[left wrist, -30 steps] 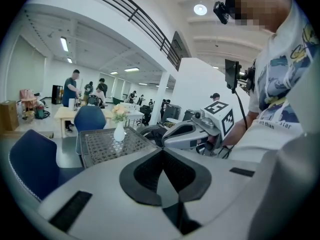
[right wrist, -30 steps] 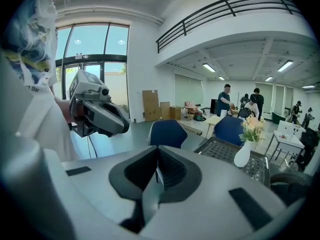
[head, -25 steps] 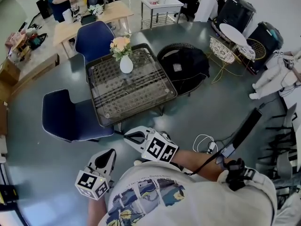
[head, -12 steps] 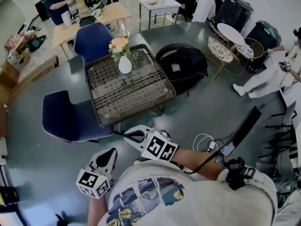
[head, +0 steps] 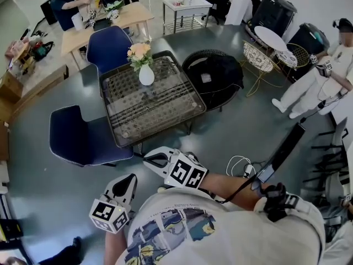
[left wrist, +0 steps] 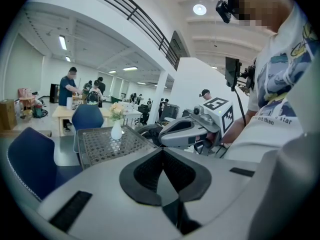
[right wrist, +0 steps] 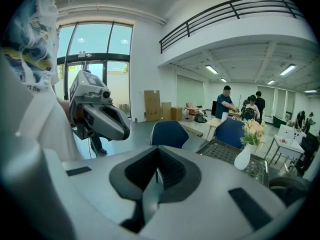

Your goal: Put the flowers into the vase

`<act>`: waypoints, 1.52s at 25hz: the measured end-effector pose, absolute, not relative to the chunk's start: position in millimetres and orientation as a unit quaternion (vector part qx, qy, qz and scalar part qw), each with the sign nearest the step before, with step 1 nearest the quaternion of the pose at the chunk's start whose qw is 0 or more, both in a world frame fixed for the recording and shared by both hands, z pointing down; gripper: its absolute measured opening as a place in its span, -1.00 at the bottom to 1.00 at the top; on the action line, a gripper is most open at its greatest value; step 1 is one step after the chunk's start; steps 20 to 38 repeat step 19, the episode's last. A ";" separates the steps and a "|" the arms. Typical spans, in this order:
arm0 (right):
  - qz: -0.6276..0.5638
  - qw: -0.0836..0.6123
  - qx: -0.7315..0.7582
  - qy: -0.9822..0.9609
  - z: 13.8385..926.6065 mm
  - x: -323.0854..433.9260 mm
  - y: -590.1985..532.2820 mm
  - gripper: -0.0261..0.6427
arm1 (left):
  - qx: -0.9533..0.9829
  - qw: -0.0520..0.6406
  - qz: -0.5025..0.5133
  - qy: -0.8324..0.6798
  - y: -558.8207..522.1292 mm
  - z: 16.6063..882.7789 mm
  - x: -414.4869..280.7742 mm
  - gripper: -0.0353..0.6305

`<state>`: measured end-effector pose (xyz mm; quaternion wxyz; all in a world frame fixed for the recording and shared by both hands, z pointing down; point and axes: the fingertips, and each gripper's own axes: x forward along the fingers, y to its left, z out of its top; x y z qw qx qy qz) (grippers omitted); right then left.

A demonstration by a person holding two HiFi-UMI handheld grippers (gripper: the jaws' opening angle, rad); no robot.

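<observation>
You hold your left gripper [head: 128,179] and right gripper [head: 149,158] close to your body. Both have their jaws pressed together on nothing and point toward 12 o'clock at the mesh table [head: 187,115]. The flowers [head: 140,53] already stand in the white vase [head: 146,76], which is upright near the table's far edge at about 12 o'clock from you, well apart from both tools. I see no loose blooms on the tabletop, so the job looks finished. That is likely why you hold the tools tucked in and empty. A blue chair [head: 83,139] sits at the table's 9 o'clock side.
</observation>
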<state>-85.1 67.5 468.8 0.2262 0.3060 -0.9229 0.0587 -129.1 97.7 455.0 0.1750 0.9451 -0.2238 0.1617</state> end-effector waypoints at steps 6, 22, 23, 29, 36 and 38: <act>0.059 0.225 0.305 -0.924 465.4 -85.6 68.4 -0.89 | 0.944 0.177 0.161 -0.227 98.0 452.0 -130.1 -0.87; 0.060 0.227 0.304 -0.923 475.0 -82.1 64.4 -0.89 | 0.944 0.179 0.163 -0.225 95.2 462.0 -126.0 -0.87; 0.060 0.227 0.304 -0.923 475.0 -82.1 64.4 -0.89 | 0.944 0.179 0.163 -0.225 95.2 462.0 -126.0 -0.87; 0.060 0.227 0.304 -0.923 475.0 -82.1 64.4 -0.89 | 0.944 0.179 0.163 -0.225 95.2 462.0 -126.0 -0.87; 0.060 0.227 0.304 -0.923 475.0 -82.1 64.4 -0.89 | 0.944 0.179 0.163 -0.225 95.2 462.0 -126.0 -0.87; 0.060 0.227 0.304 -0.923 475.0 -82.1 64.4 -0.89 | 0.944 0.179 0.163 -0.225 95.2 462.0 -126.0 -0.87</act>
